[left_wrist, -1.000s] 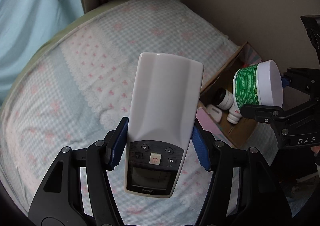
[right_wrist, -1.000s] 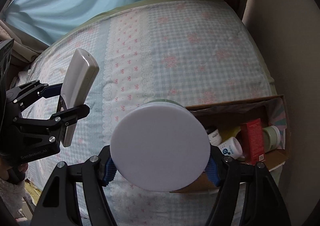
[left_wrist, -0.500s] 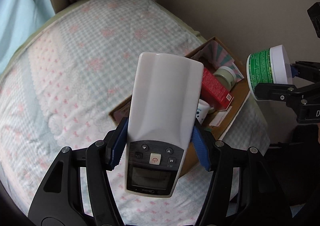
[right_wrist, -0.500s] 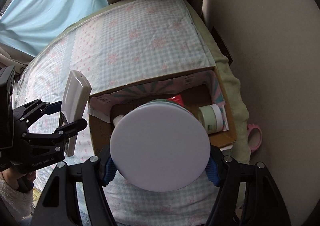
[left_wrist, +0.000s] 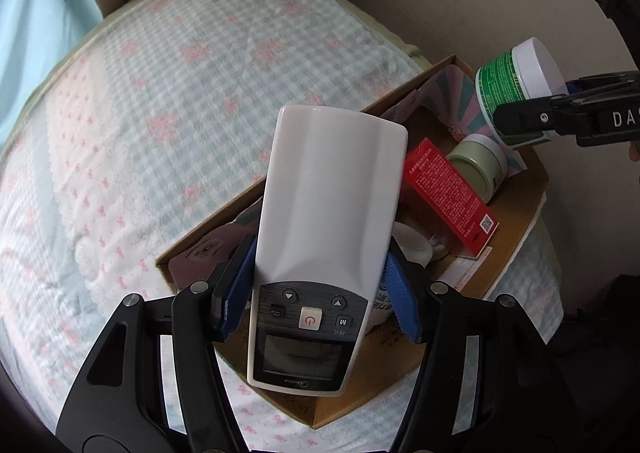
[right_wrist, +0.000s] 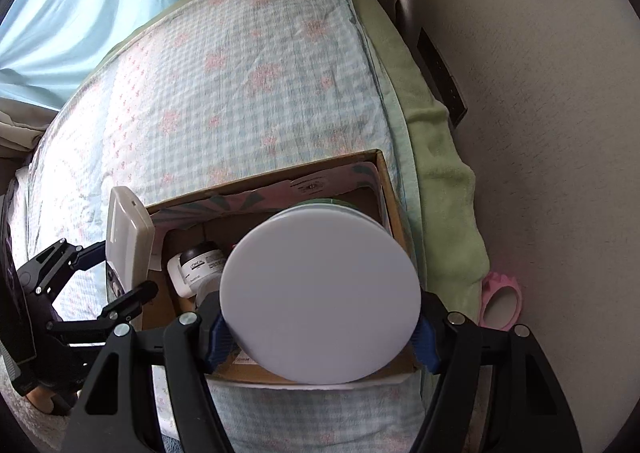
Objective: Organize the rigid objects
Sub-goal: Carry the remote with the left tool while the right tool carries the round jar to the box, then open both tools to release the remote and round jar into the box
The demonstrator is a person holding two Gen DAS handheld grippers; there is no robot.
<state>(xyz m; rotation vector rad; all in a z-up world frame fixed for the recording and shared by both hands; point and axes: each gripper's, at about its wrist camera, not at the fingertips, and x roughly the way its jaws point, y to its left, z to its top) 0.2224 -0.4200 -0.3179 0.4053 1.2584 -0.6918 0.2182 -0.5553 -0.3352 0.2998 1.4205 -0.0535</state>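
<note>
A long white plastic remote control [left_wrist: 332, 213] with a dark button panel and small screen at its near end is held in the air, tilted over the near corner of an open brown cardboard box [left_wrist: 516, 189] that sits on a bed. A round jar with a green label and flat white lid [right_wrist: 320, 293] is also held in the air, over the box's far end. Inside the box lie a red rectangular carton [left_wrist: 448, 189], a small pale green jar [left_wrist: 480, 165] just beside it, and a white bottle with a black cap [right_wrist: 196, 265] on its side.
</note>
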